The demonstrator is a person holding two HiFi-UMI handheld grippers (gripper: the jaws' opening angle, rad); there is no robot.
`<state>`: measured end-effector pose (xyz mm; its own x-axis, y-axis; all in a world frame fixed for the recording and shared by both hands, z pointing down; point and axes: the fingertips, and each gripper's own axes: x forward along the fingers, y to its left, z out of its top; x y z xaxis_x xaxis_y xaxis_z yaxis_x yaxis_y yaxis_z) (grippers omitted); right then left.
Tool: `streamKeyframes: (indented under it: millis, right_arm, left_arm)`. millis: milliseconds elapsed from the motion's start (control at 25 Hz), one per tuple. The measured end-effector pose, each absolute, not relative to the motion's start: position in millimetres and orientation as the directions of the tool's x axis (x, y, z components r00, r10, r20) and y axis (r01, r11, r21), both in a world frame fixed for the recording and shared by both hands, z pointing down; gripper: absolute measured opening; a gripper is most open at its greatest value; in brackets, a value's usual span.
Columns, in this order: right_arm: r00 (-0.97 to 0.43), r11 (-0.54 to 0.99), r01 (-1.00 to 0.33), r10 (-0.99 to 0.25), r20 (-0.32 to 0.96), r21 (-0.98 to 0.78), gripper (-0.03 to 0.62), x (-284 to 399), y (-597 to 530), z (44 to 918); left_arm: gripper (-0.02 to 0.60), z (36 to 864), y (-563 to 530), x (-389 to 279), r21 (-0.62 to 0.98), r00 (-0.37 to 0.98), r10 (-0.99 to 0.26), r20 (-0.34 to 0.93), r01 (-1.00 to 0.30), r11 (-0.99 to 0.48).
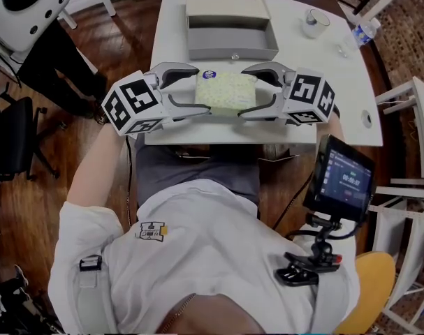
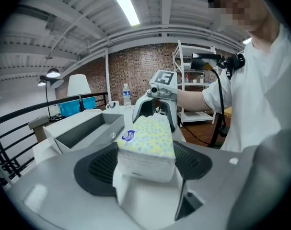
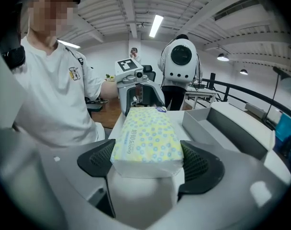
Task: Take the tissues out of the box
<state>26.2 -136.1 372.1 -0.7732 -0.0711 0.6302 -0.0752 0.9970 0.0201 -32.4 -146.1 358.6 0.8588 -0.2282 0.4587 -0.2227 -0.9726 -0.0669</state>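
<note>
The pack of tissues is out of the box, over the near half of the counter close to its front edge. Whether it rests on the top or hangs just above it I cannot tell. It lies flat, dotted yellow face up, and in the head view its long axis runs side to side, one short end pointing at each gripper. A round blue sticker sits on the top face at the far corner of the end held on the person's left.

The left gripper has that end: in its own view the pack stands between the dark pads, which bear on both long sides. The right gripper grips the opposite end the same way, jaws set wide with both pads against the wrapper. The grippers face each other along the length of the pack.

Beyond the pack, toward the far edge, stands the grey box, open, its inside bare. A cup and a water bottle stand at the far right corner of the counter.
</note>
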Motion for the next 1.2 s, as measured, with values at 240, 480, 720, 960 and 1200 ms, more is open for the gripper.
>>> streamKeyframes:
  millis: [240, 480, 720, 960, 1200]
  right_arm:
    - [-0.787, 0.996, -0.081, -0.077, 0.612, 0.021, 0.439, 25, -137, 370]
    - [-0.816, 0.992, -0.119, -0.122, 0.565, 0.042, 0.46, 29, -136, 366]
    - [-0.868, 0.952, -0.299, -0.297, 0.399, 0.059, 0.44, 48, -129, 351]
    - [-0.823, 0.86, -0.508, -0.504, 0.26, 0.059, 0.198, 77, -102, 354]
    - [-0.789, 0.828, -0.559, -0.549, 0.277, 0.05, 0.003, 83, -101, 374]
  left_arm:
    - [0.365, 357, -147, -33, -0.075, 0.864, -0.221, 0.453, -0.21, -0.975]
    - [0.365, 343, -142, -42, -0.093, 0.9, -0.229, 0.371, -0.21, -0.973]
    - [0.364, 316, -128, -74, -0.073, 0.95, -0.293, 0.106, -0.286, -0.955]
    - [0.054, 321, -108, -105, -0.001, 0.921, -0.376, -0.103, -0.379, -0.926]
    - [0.0, 322, -101, -108, 0.022, 0.922, -0.362, -0.136, -0.362, -0.932]
